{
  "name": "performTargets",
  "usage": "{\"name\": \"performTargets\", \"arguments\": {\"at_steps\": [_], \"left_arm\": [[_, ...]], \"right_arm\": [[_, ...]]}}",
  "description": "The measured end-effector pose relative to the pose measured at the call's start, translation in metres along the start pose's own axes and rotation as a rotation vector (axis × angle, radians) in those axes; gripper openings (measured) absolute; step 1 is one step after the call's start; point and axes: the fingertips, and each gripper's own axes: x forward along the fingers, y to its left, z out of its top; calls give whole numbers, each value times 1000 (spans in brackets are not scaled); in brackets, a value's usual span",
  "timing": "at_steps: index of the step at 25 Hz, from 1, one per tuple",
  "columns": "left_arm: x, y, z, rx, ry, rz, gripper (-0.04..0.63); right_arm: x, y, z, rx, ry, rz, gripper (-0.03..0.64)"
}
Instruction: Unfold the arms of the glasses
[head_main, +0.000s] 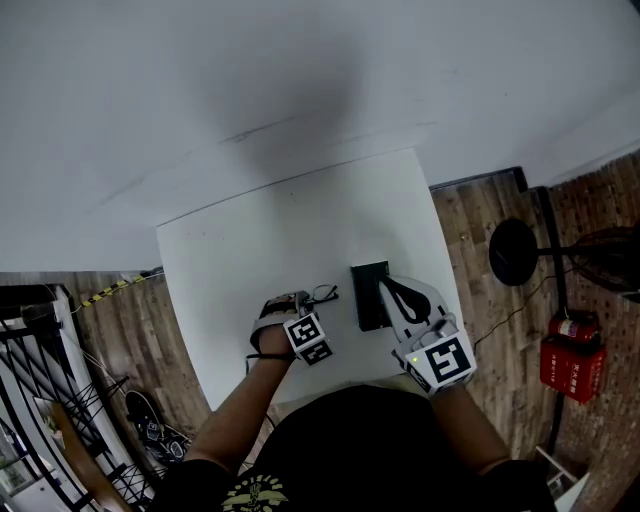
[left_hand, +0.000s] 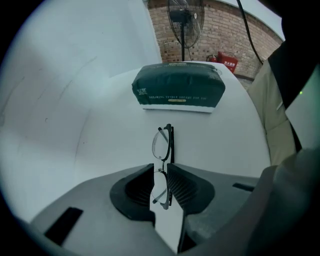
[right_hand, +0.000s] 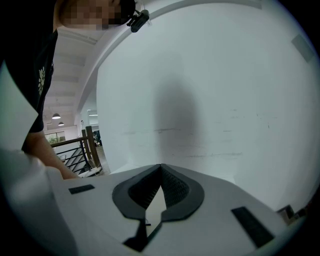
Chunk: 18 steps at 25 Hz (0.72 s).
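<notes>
Hand-held gripper (left_hand: 160, 167) around half-hidden glasses (left_hand: 163, 142)

A white table (head_main: 260, 240) is carrying two things: a dark green pouch (left_hand: 177, 90) is lying flat, and folded glasses (left_hand: 163, 145) are sitting near it.

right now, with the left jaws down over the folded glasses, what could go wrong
The left gripper has its jaws straddling one lens of the folded glasses, not the bridge; squeezing there may bend the thin frame or let it twist out.
The right gripper is shut, empty and faces the wall, so nothing is ready to swing an arm open.
The dark green pack lies just beyond the glasses; an opening arm could catch it.
</notes>
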Motion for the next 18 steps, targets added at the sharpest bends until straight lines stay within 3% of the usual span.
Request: {"name": "performTargets", "arguments": {"at_steps": [8,11,18], "left_arm": [[14,-5,-5,45,65,14,66],[16,0,-6,54,75,53,66],[6,12,-1,20,2,127,38]], "right_arm": [[-3,-5,-3,15,-1,-7,0],[-4,-6,-4,21,-1,-13,0],[-7,-2,4,20,-24,-6,0]]}}
